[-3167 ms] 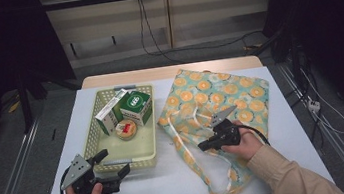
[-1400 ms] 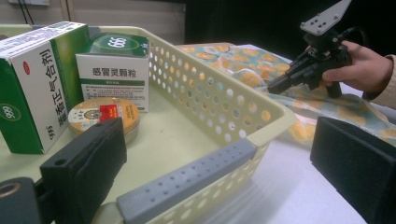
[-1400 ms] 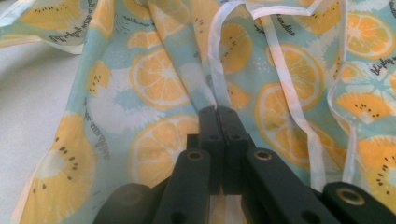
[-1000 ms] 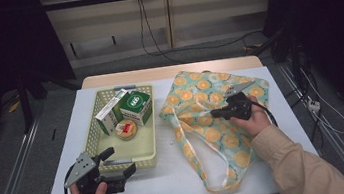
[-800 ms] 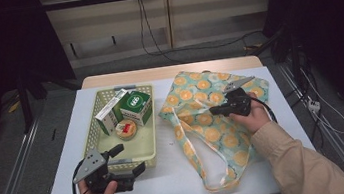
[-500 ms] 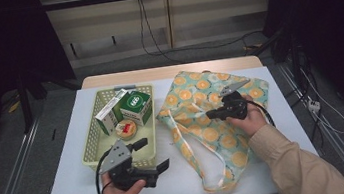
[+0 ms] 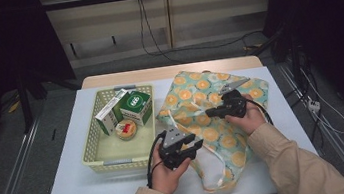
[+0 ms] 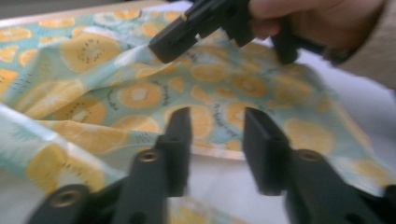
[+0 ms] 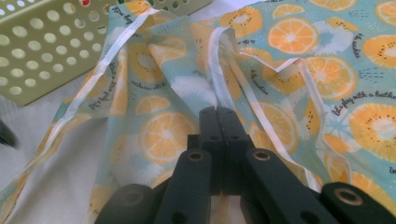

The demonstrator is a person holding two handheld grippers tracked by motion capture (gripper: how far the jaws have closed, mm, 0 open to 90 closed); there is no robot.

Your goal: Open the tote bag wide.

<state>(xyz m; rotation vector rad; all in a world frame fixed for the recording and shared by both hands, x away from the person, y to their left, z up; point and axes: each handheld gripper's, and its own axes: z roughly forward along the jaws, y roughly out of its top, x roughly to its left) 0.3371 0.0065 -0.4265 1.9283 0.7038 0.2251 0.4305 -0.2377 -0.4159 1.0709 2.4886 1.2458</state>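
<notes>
Table (image 7: 71, 191) white under fruit-print bag (image 7: 203, 123), seemingly dark room behind

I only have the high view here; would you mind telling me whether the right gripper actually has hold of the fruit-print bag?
Observer: Its own view shows the right gripper with jaws pressed together; whether the fruit-print bag cloth is caught between them is hidden.
Operator: Thank you. And the left gripper?
Observer: The left gripper is open, jaws apart, with the cloth just ahead, not yet gripped.
Operator: Is there any print on the cloth?
Observer: Yes, small black script runs between the orange slices.
</notes>
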